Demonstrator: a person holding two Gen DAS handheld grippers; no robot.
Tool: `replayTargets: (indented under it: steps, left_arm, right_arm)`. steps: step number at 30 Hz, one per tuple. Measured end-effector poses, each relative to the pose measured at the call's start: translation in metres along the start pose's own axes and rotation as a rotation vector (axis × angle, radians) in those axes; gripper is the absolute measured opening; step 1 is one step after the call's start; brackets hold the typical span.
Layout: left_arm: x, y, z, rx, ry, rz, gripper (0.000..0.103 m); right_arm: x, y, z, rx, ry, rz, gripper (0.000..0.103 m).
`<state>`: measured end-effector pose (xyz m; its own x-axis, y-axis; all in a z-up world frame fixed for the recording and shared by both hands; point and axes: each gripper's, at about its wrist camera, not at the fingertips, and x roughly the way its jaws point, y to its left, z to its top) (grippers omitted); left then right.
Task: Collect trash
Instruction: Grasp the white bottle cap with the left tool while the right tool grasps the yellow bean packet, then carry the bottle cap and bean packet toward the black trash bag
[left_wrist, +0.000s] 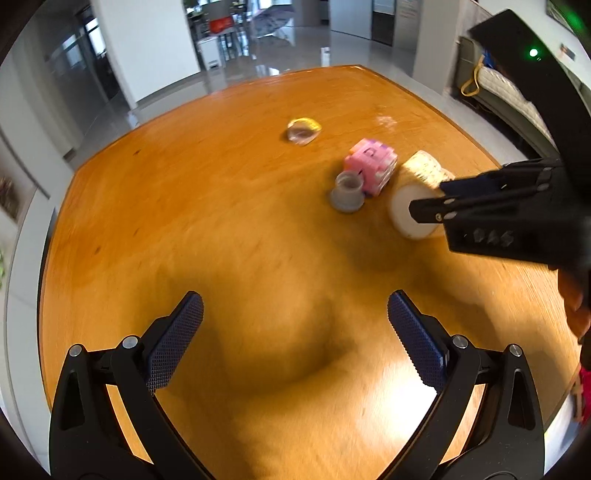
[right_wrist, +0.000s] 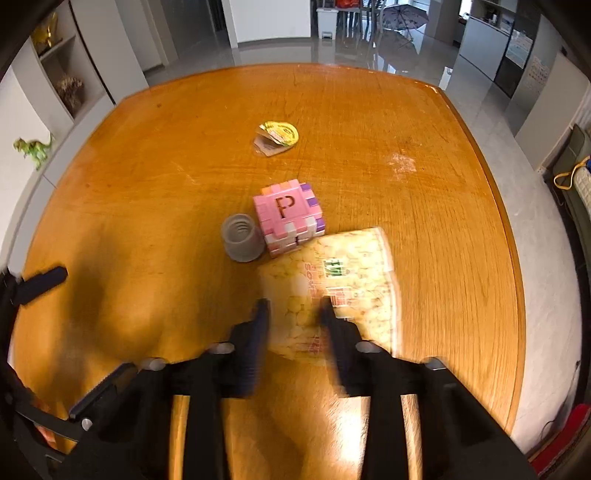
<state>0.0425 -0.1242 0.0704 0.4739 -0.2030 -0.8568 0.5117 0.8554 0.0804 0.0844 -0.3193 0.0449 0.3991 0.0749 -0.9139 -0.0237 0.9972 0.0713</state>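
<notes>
The right gripper (right_wrist: 293, 308) has its fingers (right_wrist: 260, 317) drawn narrow around the near rim of a paper cup (right_wrist: 332, 280) that lies on its side, pale with a printed pattern. One finger sits at the cup's left edge and the other over its printed wall. The picture is blurred there, so whether the pads truly press on it I cannot tell, though it looks like a grip being taken. The left gripper (left_wrist: 295, 332) hangs over bare wood nearer the front edge of the table (left_wrist: 184, 221), its fingers (left_wrist: 177, 339) wide apart and holding nothing.

Just beyond the cup, touching or nearly so, stands a pink block cube (right_wrist: 290, 218), with a small grey cap (right_wrist: 242, 238) close on its left. Farther toward the far edge, well apart from these, lies a yellow foil lid (right_wrist: 277, 138) on a crumpled clear wrapper.

No bin or bag shows on the table, and nothing appears collected yet. By my judgement the task is at its start: the cup is first, and the lid with its wrapper remains, perhaps the cap too. The cube looks like a toy, not trash.
</notes>
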Motion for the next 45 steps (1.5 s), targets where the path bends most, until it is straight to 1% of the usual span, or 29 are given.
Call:
replayTargets:
  steps: [3, 7, 9, 12, 13, 14, 15, 16, 17, 19, 21, 22, 25, 29, 33, 39, 42, 45]
  left_arm:
    - [0.018, -0.01, 0.022, 0.045, 0.009, -0.002, 0.097]
    - [0.043, -0.021, 0.047, 0.098, 0.016, 0.001, 0.097]
    - [0.051, -0.024, 0.054, 0.107, 0.018, -0.011, 0.097]
    - [0.066, -0.031, 0.064, 0.132, 0.021, -0.032, 0.089]
    - [0.069, -0.033, 0.066, 0.138, 0.025, -0.041, 0.083]
    - [0.074, -0.034, 0.068, 0.144, 0.029, -0.055, 0.073]
    - [0.076, -0.034, 0.069, 0.147, 0.031, -0.069, 0.066]
    - [0.079, -0.035, 0.071, 0.15, 0.033, -0.084, 0.051]
    - [0.082, -0.036, 0.072, 0.155, 0.036, -0.104, 0.039]
    - [0.086, -0.038, 0.071, 0.163, 0.04, -0.114, 0.031]
    - [0.085, -0.039, 0.068, 0.171, 0.025, -0.12, 0.031]
    - [0.083, -0.04, 0.066, 0.168, 0.027, -0.132, 0.031]
    - [0.077, -0.041, 0.058, 0.161, 0.035, -0.135, 0.031]
    - [0.06, -0.04, 0.037, 0.135, 0.026, -0.14, 0.031]
    - [0.041, -0.038, 0.013, 0.115, 0.019, -0.123, 0.031]
    - [0.001, -0.022, -0.035, 0.077, -0.006, -0.084, 0.031]
    - [-0.02, -0.01, -0.063, 0.042, -0.02, -0.064, 0.031]
    - [-0.04, 0.006, -0.093, 0.005, -0.033, -0.028, 0.031]
  right_arm:
    - [-0.004, -0.013, 0.008, 0.069, -0.032, 0.01, 0.027]
    - [-0.003, -0.034, 0.014, 0.125, -0.038, 0.018, 0.026]
    - [-0.001, -0.042, 0.019, 0.143, -0.037, 0.024, 0.027]
    - [0.0, -0.051, 0.021, 0.156, -0.04, 0.031, 0.027]
    - [-0.001, -0.051, 0.022, 0.157, -0.041, 0.031, 0.027]
    - [0.0, -0.052, 0.023, 0.158, -0.042, 0.031, 0.027]
    - [0.0, -0.051, 0.023, 0.156, -0.042, 0.031, 0.027]
    - [0.0, -0.05, 0.023, 0.154, -0.041, 0.031, 0.027]
    - [0.001, -0.049, 0.023, 0.15, -0.042, 0.027, 0.027]
    - [0.0, -0.045, 0.02, 0.145, -0.046, 0.026, 0.027]
    - [0.0, -0.045, 0.019, 0.144, -0.05, 0.036, 0.027]
    - [-0.003, -0.043, 0.017, 0.145, -0.053, 0.041, 0.027]
    - [-0.008, -0.039, 0.012, 0.149, -0.054, 0.073, 0.027]
    - [-0.019, -0.024, -0.002, 0.133, -0.059, 0.114, 0.027]
    - [-0.032, -0.004, -0.019, 0.11, -0.066, 0.151, 0.027]
    - [-0.049, 0.043, -0.051, 0.047, -0.066, 0.209, 0.027]
    - [-0.057, 0.075, -0.066, 0.004, -0.065, 0.24, 0.027]
    - [-0.064, 0.111, -0.08, -0.052, -0.066, 0.27, 0.027]
